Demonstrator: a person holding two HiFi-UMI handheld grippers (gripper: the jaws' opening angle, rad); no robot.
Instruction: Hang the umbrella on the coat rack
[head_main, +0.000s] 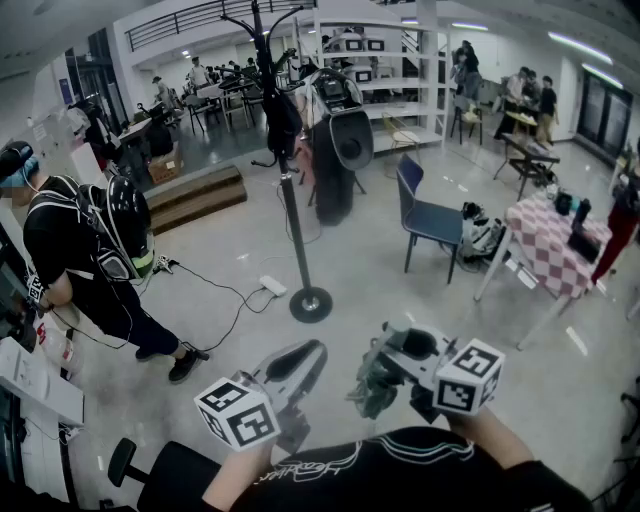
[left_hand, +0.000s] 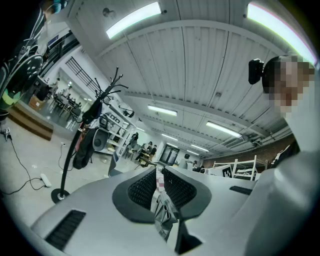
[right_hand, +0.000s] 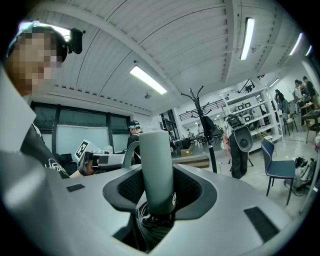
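One umbrella (head_main: 372, 386) held near; hanging remains

Head view: left gripper (head_main: 310, 353) and right gripper (head_main: 385, 365) near; coat rack (head_main: 289, 210) far, well apart. Left gripper view: jaws narrow, pinching grey fabric (left_hand: 162, 212), likely the umbrella's. Right gripper view: jaws clamp its handle (right_hand: 156, 165).

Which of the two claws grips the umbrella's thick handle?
The right claw: the grey handle stands between its jaws; the left claw pinches only a strip of grey fabric.
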